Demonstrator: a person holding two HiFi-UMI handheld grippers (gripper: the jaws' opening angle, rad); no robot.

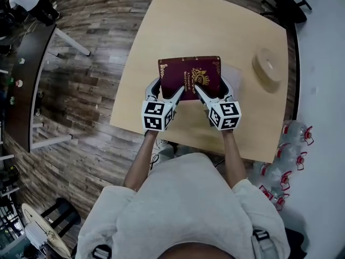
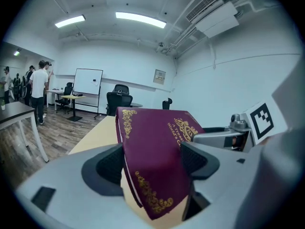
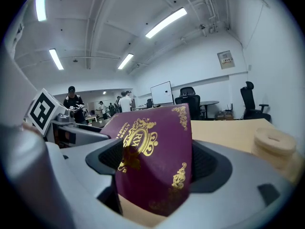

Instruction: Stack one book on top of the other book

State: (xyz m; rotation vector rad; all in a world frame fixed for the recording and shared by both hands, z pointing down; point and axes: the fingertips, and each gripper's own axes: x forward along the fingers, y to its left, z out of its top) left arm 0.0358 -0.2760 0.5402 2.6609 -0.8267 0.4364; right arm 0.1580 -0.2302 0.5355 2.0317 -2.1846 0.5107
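**Book clamped at both near corners, over the middle of the table**

Maroon hardback, gilt-stamped on its cover, was held over the middle of the table, towards its near edge. It was tilted up in both gripper views, so it seemed to be lifted rather than lying flat. The left gripper was closed on the book's near left corner, cover against one pad and page block against the other. The right gripper was closed the same way on the near right corner.

The book looked stiff and moderately heavy, with a smooth cover that could slide between the pads. Held only by one edge, its far end would tend to sag or swing, so a grip at each corner seemed the sound choice, with the spine kept level. The boards should take the squeeze, though the gilding might scuff.

A pale flat shape showed past the book's right edge. It may have been the second book, but that could not be told.

A round wooden disc lay near the table's right edge, apart from the book and not in the way. Water bottles stood on the floor beyond that edge, and a dark table stood well off to the left. Nothing else lay on the table.
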